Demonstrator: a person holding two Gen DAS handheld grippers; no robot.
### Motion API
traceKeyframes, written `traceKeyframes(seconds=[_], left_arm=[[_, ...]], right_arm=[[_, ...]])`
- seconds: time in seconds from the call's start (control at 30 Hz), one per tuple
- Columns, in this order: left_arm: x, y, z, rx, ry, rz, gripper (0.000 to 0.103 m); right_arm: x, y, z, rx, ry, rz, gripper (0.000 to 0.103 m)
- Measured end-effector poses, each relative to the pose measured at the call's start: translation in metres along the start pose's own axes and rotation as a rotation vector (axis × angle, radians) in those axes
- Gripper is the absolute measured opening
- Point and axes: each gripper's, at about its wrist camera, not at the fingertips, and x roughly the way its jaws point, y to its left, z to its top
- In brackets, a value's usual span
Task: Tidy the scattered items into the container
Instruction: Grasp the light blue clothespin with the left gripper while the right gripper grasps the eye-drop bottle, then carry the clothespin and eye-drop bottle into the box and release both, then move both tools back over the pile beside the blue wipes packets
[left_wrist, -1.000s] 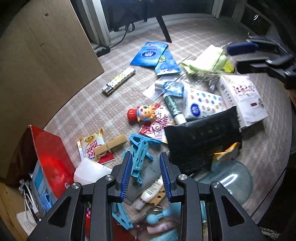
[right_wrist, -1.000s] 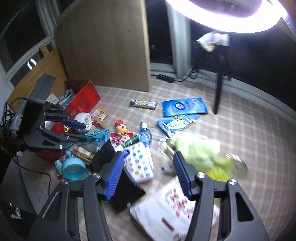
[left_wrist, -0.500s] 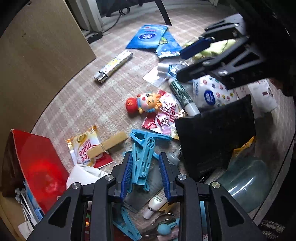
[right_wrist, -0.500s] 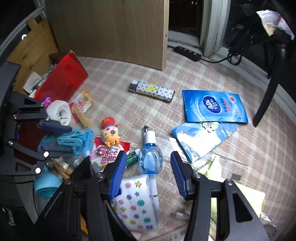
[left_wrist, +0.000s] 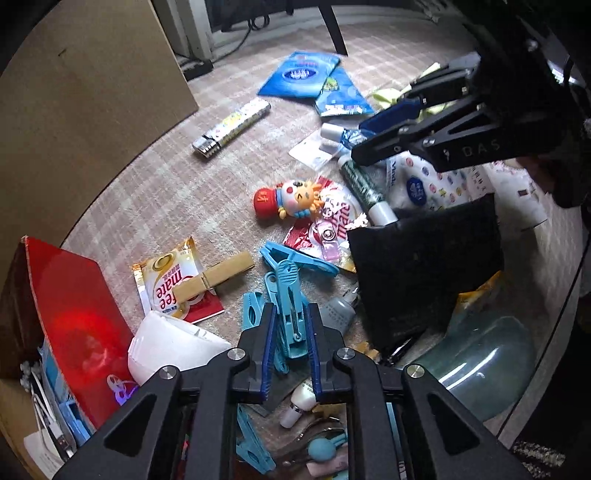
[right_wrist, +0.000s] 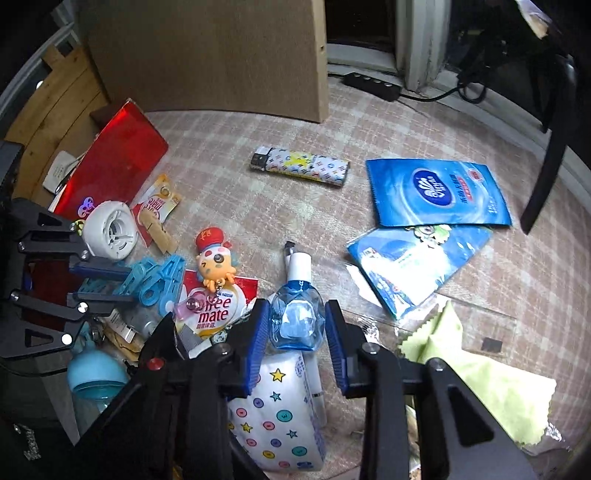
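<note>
My left gripper (left_wrist: 290, 332) is open, its blue pads either side of a light blue clothes peg (left_wrist: 290, 310) that lies on the checked cloth; I cannot tell if they touch it. My right gripper (right_wrist: 295, 332) is open around a small blue spray bottle (right_wrist: 295, 317) lying on the cloth. The right gripper also shows in the left wrist view (left_wrist: 388, 133), and the left gripper in the right wrist view (right_wrist: 99, 284). A red box (left_wrist: 70, 314) with items inside stands at the left.
Scattered around: a lighter (right_wrist: 301, 166), blue wipe packs (right_wrist: 436, 192), a doll (left_wrist: 291, 197), coffee sachets (left_wrist: 173, 284), a wooden peg (left_wrist: 214, 277), a black pouch (left_wrist: 424, 266), a tissue pack (right_wrist: 277, 417), a yellow cloth (right_wrist: 480, 373), a white round part (right_wrist: 110, 229). A cardboard sheet (right_wrist: 207, 55) stands behind.
Both grippers moved down and forward. The left one came over the blue peg. The right one narrowed and now frames the spray bottle.
</note>
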Motion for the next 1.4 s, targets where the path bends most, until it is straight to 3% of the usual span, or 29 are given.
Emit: traceKeyframes(seconds=[0.33,0.57,0.83,1.1,1.17,1.2,1.23,1.27,1.4], left_arm=[[-0.037,0.007,-0.011,-0.07,-0.087,0.008,0.012],[-0.079,0.038,-0.025,-0.164,-0.188,0.042,0.012],[-0.135,0.1,-0.075,-0.372,-0.301,0.206,0.012],[-0.148,0.147,-0.115,-0.518,-0.334,0.343,0.012],[-0.148,0.155,-0.121,-0.545,-0.334,0.376,0.021],[-0.148,0.158,-0.123,-0.558,-0.326,0.395,0.043],[-0.148,0.161,-0.126,-0.571,-0.323,0.414,0.063],[-0.149,0.162,-0.131,-0.58,-0.329,0.429,0.067],[-0.148,0.164,-0.141,-0.587,-0.341,0.407,0.067]], right_arm=[[-0.042,-0.013,-0.004,0.092,-0.116,0.06,0.03],[-0.069,0.018,0.01,0.081,-0.189,0.132,0.03],[-0.08,0.107,0.052,-0.012,-0.246,0.253,0.03],[-0.072,0.194,0.091,-0.102,-0.27,0.338,0.03],[-0.063,0.216,0.097,-0.138,-0.267,0.36,0.032],[-0.061,0.226,0.099,-0.154,-0.266,0.358,0.036],[-0.058,0.235,0.101,-0.162,-0.265,0.314,0.055],[-0.057,0.239,0.101,-0.161,-0.27,0.269,0.068],[-0.062,0.236,0.097,-0.154,-0.311,0.22,0.068]])
